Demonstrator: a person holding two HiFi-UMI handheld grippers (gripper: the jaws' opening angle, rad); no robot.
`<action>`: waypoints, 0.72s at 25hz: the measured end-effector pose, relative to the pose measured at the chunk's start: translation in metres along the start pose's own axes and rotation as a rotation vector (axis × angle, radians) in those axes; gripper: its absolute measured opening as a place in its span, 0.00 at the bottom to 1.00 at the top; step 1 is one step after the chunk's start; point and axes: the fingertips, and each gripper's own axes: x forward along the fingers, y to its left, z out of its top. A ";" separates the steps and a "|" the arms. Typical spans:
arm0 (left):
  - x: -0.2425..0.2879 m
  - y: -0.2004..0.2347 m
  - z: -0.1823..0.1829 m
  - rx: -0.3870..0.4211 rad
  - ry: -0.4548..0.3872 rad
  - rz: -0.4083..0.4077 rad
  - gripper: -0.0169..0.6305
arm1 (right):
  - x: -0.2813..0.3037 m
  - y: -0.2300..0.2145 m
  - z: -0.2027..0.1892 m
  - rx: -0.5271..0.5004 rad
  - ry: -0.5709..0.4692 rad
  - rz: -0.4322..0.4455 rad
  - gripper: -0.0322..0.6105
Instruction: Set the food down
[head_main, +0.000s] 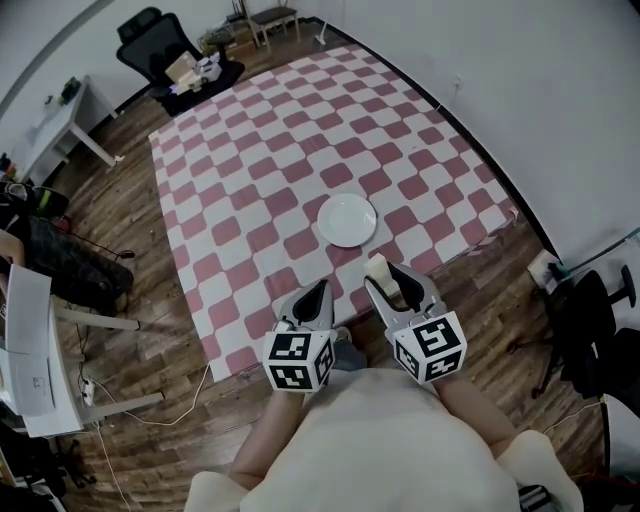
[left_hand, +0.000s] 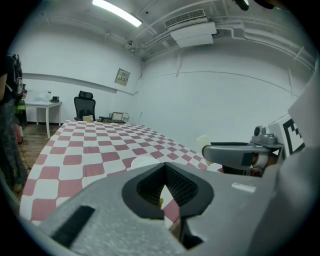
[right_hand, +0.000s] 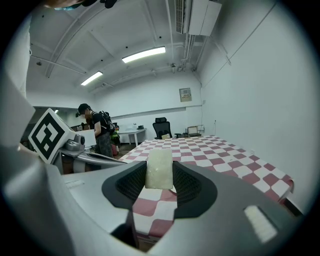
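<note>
Sitting empty on tablecloth (head_main: 250, 170): white plate (head_main: 347, 220)

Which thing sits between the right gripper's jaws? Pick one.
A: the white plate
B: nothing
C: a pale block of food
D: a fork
C: the right gripper view shows the right gripper with its jaws closed on a pale block of food, while the white plate lies on the checked cloth.

Food (head_main: 378, 266) partly behind right claw (head_main: 392, 280)
</note>
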 end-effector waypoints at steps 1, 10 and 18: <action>0.003 0.003 0.003 0.000 -0.002 0.001 0.04 | 0.004 -0.001 0.002 -0.003 0.000 0.001 0.31; 0.030 0.025 0.020 -0.002 -0.005 -0.009 0.04 | 0.038 -0.016 0.013 -0.016 0.006 -0.006 0.31; 0.053 0.038 0.030 -0.007 0.005 -0.022 0.04 | 0.065 -0.030 0.018 -0.016 0.022 -0.011 0.31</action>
